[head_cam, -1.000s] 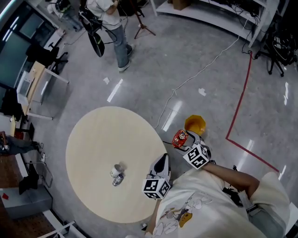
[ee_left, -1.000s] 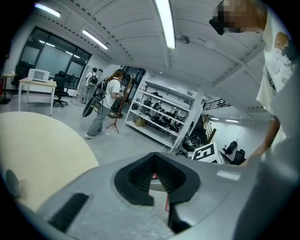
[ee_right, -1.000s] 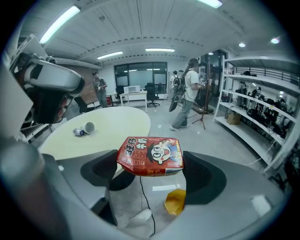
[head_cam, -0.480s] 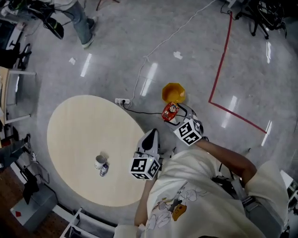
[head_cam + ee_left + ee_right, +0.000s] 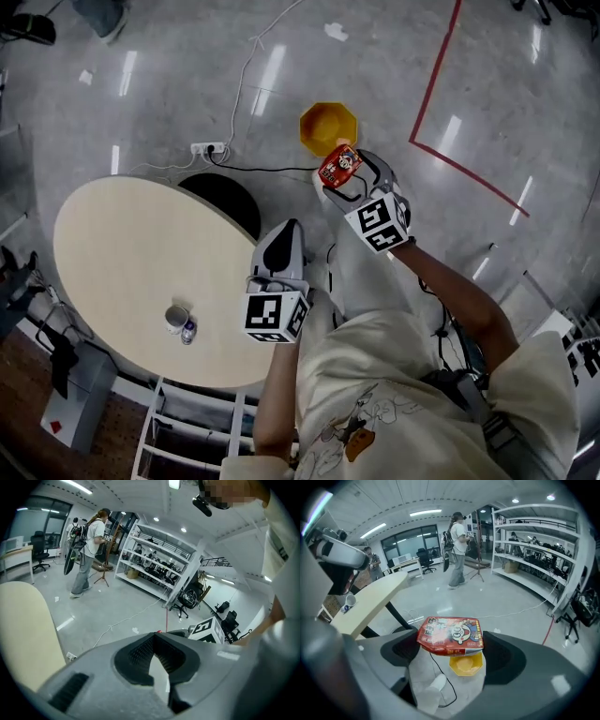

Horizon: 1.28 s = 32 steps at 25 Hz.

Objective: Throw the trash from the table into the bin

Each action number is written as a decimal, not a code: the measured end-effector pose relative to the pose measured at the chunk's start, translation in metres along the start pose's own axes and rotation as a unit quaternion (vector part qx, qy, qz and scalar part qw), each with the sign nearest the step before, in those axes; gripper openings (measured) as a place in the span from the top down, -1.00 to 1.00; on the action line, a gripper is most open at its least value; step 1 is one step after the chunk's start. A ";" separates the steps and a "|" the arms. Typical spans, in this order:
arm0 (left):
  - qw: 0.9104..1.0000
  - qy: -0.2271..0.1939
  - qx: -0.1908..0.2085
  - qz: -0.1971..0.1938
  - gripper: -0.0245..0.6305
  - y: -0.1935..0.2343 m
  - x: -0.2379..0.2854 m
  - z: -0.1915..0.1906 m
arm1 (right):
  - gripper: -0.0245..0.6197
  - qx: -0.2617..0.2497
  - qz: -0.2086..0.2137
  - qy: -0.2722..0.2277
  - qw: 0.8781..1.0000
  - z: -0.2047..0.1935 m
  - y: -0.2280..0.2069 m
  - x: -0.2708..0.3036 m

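Observation:
My right gripper [image 5: 345, 174] is shut on a red snack packet [image 5: 339, 164], held in the air just at the near rim of the yellow bin [image 5: 327, 125] on the floor. In the right gripper view the red snack packet [image 5: 451, 634] spans the jaws, and the yellow bin [image 5: 465, 663] shows directly below it. My left gripper [image 5: 280, 246] is shut with nothing in it and hangs beside the round table's right edge [image 5: 122, 246]. A white cup [image 5: 174, 318] and a small bottle [image 5: 189, 330] remain on the table.
The table's black base [image 5: 225, 202] stands left of the bin. A power strip [image 5: 208, 148] with a black cable lies on the grey floor. Red tape [image 5: 450, 157] marks the floor to the right. A person [image 5: 457, 550] and shelving [image 5: 534, 550] stand farther off.
Both grippers have moved down and toward the bin. The red packet, earlier short of the bin, now overlaps its near rim. The left gripper stayed shut and empty.

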<state>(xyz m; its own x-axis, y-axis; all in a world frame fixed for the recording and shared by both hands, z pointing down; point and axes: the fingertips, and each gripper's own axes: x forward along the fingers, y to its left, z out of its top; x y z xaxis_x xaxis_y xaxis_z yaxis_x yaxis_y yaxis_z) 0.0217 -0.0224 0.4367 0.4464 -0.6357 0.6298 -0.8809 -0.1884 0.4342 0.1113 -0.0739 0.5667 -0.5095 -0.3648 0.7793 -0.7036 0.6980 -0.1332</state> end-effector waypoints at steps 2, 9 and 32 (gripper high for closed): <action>1.000 0.007 -0.003 0.002 0.91 0.013 0.027 -0.003 | -0.45 0.010 -0.010 0.007 1.000 -0.012 -0.019 0.025; 0.999 0.040 -0.026 0.004 0.91 0.054 0.112 -0.044 | -0.45 0.023 -0.022 0.043 0.999 -0.068 -0.055 0.115; 0.981 0.189 -0.029 0.017 0.91 0.170 0.328 -0.233 | -0.45 0.019 0.007 0.149 0.989 -0.249 -0.092 0.326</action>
<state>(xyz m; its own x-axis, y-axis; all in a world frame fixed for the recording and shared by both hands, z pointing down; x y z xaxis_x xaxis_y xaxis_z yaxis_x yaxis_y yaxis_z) 0.0549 -0.0883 0.8678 0.4529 -0.3154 0.8339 -0.8908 -0.1213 0.4379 0.1329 -0.1034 0.9853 -0.3541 -0.1533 0.9226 -0.7186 0.6759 -0.1635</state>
